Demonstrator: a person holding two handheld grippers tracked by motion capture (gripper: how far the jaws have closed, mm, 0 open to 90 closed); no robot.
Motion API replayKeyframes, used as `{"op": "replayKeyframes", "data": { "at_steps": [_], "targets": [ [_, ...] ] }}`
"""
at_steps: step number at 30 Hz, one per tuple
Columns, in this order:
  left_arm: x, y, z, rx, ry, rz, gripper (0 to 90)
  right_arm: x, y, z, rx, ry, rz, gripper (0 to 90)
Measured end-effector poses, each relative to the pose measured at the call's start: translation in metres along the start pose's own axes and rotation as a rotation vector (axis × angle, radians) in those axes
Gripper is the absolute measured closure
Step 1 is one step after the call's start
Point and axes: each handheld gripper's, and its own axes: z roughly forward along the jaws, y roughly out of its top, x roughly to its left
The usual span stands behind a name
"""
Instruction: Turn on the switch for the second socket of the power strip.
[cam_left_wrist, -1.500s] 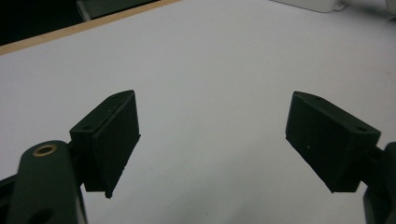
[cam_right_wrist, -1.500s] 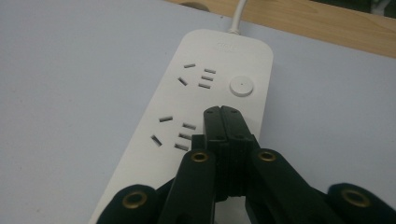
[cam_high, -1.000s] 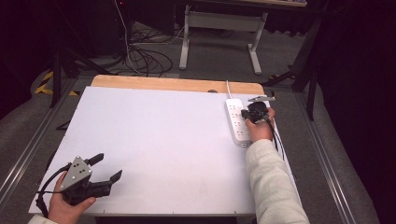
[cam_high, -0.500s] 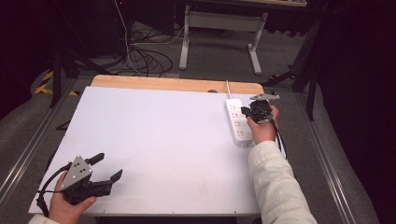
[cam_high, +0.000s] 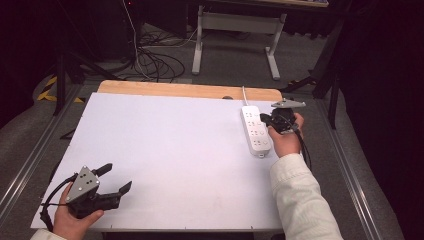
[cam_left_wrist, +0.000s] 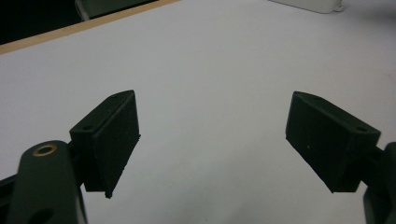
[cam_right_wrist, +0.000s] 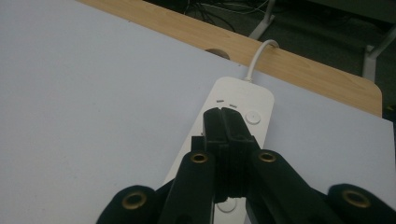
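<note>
- Fingers of the left gripper are spread, at the near left of the white table, seen from above. Right gripper sits at the far right, over the power strip.
- Left gripper view: fingers wide apart above bare table.
- Right gripper view: fingers pressed together, empty, over the strip's far end near its round button.

A white table with a wooden far edge stands on grey carpet. At 12 o'clock beyond it stands a desk frame; at 11 o'clock black cables lie coiled. At 9 o'clock is yellow-black tape, and the surroundings are dark.
</note>
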Motion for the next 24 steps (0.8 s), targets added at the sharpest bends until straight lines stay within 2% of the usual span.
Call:
{"op": "replayKeyframes", "data": {
  "at_steps": [5,9,11,12,13,17,24],
  "targets": [
    [0.000,0.000,0.000,0.001,-0.001,-0.001,18.1,0.003,0.003,-0.008,-0.025,0.012,-0.004,90.0],
    [0.001,0.000,0.000,-0.001,0.002,0.000,17.9,0.010,0.005,-0.016,-0.041,0.034,-0.014,76.4],
    [0.001,0.000,-0.001,-0.004,0.002,-0.006,17.9,0.014,0.005,-0.022,-0.060,0.052,-0.013,67.4],
    [0.001,0.000,-0.001,-0.006,0.004,-0.005,17.9,0.020,0.006,-0.030,-0.078,0.076,-0.017,60.3],
    [0.001,0.000,-0.001,-0.006,0.005,-0.005,17.9,0.020,0.006,-0.030,-0.078,0.076,-0.017,60.3],
    [0.001,0.000,0.000,-0.005,0.004,-0.017,18.0,0.031,0.005,-0.047,-0.107,0.118,-0.047,48.6],
    [0.002,0.001,0.000,-0.006,0.007,-0.016,18.0,0.047,-0.002,-0.072,-0.145,0.162,-0.086,39.6]
  ]
}}
